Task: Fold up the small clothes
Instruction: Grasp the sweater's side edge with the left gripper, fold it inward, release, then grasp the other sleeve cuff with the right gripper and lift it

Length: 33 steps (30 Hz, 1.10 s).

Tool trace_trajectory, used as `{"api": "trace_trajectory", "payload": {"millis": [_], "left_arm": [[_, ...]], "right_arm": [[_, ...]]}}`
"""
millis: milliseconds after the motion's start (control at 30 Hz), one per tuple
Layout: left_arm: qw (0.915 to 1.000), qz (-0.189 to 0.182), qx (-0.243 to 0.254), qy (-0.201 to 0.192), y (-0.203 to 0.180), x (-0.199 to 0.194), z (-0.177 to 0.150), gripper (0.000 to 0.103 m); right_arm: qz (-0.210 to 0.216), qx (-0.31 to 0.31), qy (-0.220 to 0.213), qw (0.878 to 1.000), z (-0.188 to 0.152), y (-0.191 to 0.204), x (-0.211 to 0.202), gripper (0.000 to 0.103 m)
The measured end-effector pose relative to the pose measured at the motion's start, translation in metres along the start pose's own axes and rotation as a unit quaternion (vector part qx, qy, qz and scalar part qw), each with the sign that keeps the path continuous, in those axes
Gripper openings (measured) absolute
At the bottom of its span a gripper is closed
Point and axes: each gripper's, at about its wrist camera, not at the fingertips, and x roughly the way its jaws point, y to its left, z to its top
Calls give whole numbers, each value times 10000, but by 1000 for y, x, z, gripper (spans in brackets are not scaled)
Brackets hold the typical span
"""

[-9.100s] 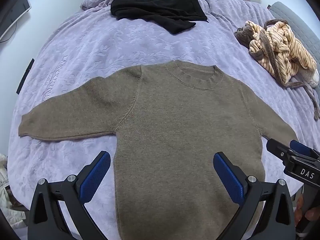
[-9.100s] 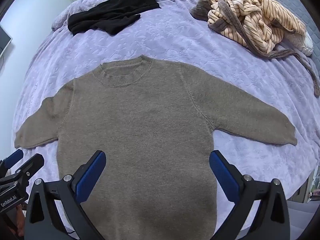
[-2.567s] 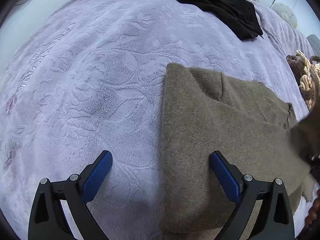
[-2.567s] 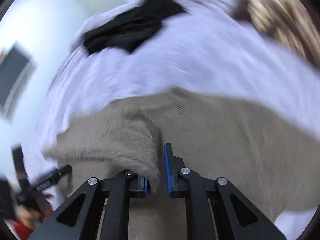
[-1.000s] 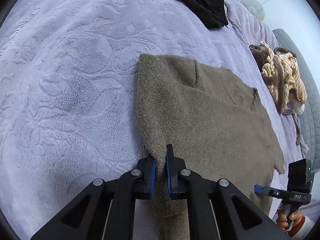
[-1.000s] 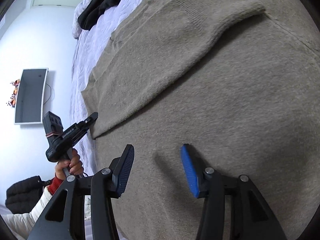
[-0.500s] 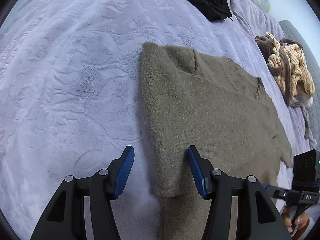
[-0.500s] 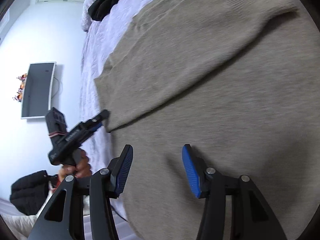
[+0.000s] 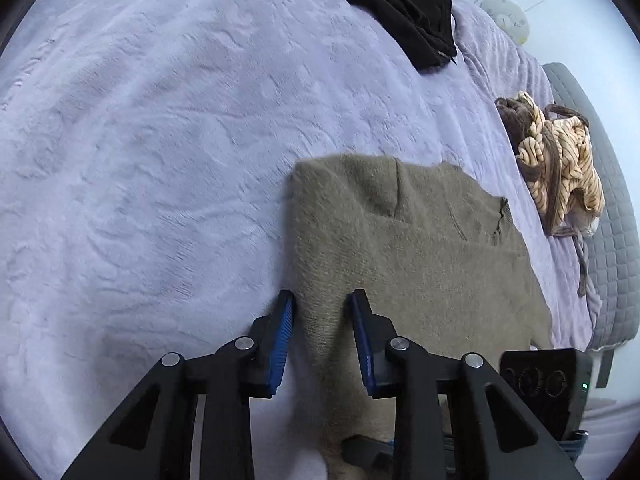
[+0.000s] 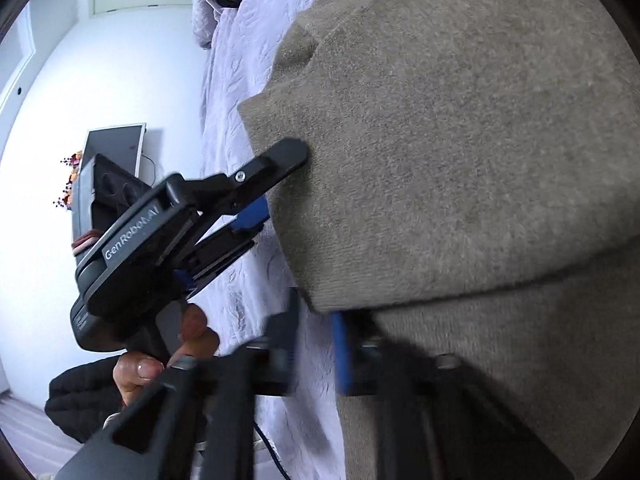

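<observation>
A brown knit sweater lies on the lilac bedspread with its sleeves folded in over the body. My left gripper is partly open, its blue pads straddling the sweater's left folded edge. In the right wrist view the sweater fills the frame. My right gripper is blurred, partly open, at the sweater's lower left corner, not clamped. The left gripper shows there with one finger on top of the fabric edge and one below.
A black garment lies at the far end of the bed. A striped cream and brown garment lies bunched at the right by a grey quilted edge. A wall screen hangs beyond the bed's left side.
My left gripper has narrowed around the sweater's left edge. My right gripper has swung down to the sweater's lower left corner, close to the left gripper.
</observation>
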Motion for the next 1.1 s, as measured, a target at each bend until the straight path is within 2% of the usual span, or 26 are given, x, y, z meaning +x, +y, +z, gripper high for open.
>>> {"api": "trace_trajectory", "payload": {"millis": [100, 200, 267, 367, 400, 433, 467, 500, 533, 600, 733, 800, 833, 867, 900, 1033, 1067, 1100], "left_arm": [[9988, 480, 21, -83, 9, -1, 3, 31], [9970, 754, 11, -173, 14, -6, -1, 31], [9946, 995, 164, -247, 9, -10, -6, 31], [9903, 1311, 361, -284, 1, -16, -14, 32], [9889, 1401, 388, -304, -1, -19, -18, 39], [9876, 1478, 409, -344, -5, -22, -21, 52], [9859, 1561, 426, -433, -9, -25, -26, 75], [9828, 1674, 482, -612, -17, -31, -32, 81], [9808, 1736, 543, -699, -23, -34, -38, 81], [9786, 1833, 569, -742, -34, -38, -47, 81], [9795, 1766, 592, -772, -67, -37, -65, 81], [9771, 1856, 688, -780, -88, -34, -74, 83], [9746, 1975, 725, -766, -98, -31, -78, 99], [9716, 2108, 740, -783, -107, -29, -82, 103], [9703, 2143, 783, -800, -116, -26, -84, 103], [9741, 2057, 811, -462, -142, -5, -89, 103], [9752, 2016, 843, -361, -147, 2, -91, 103], [9752, 2000, 909, -272, -155, 9, -93, 103]], "right_arm": [[-205, -409, 39, 9989, -5, 16, 11, 7], [-583, -386, 89, 9975, -6, 6, 24, 8], [-514, -291, 79, 9982, -8, 1, 22, 8], [-603, -394, 332, 9969, -12, 4, 16, 10], [-607, -459, 431, 9962, -16, 5, 12, 12], [-599, -502, 487, 9958, -20, 5, 6, 15], [-588, -508, 512, 9957, -23, 4, 0, 16], [-598, -499, 535, 9955, -27, 4, -5, 22], [-608, -485, 543, 9955, -30, 3, -13, 30], [-563, -461, 483, 9962, -35, 0, -32, 37], [-808, -471, 295, 9952, -34, 0, -65, 42], [-927, -434, 142, 9946, -34, -8, -90, 42], [-997, -412, 62, 9941, -32, -8, -100, 42], [-1082, -387, -55, 9934, -31, -13, -116, 42], [-1153, -361, -146, 9926, -29, -19, -129, 42], [-1400, -191, -552, 9884, -27, -40, -179, 45], [-1465, -102, -714, 9866, -26, -49, -196, 47], [-1494, -37, -818, 9854, -28, -54, -204, 53]]}}
